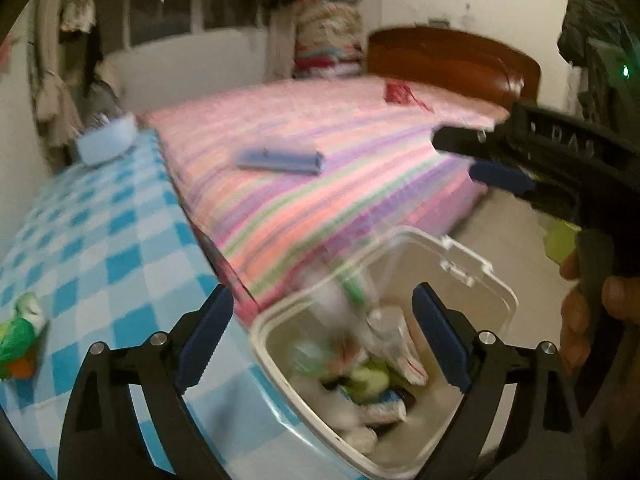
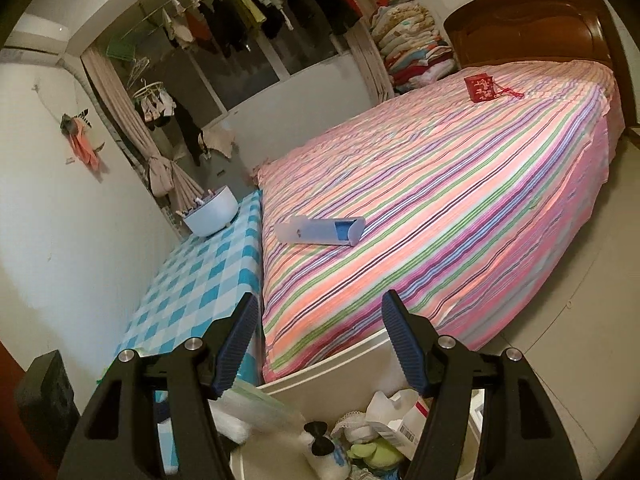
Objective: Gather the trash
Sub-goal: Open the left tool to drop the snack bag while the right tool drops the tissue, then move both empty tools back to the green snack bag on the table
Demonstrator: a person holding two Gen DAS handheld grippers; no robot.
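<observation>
Left wrist view: the left gripper (image 1: 324,336) hangs wide open and empty over the white bin (image 1: 472,268) of trash; a green wrapper (image 1: 20,336) lies to its left on the checked table (image 1: 120,240).

Right wrist view: the right gripper (image 2: 320,344), open and empty, is farther from it.

A white trash bin (image 1: 472,276) is seen on the floor, just beside the bed, with its top open. It is filled with trash (image 1: 384,364): crumpled wrappers, paper and a clear bottle.
</observation>
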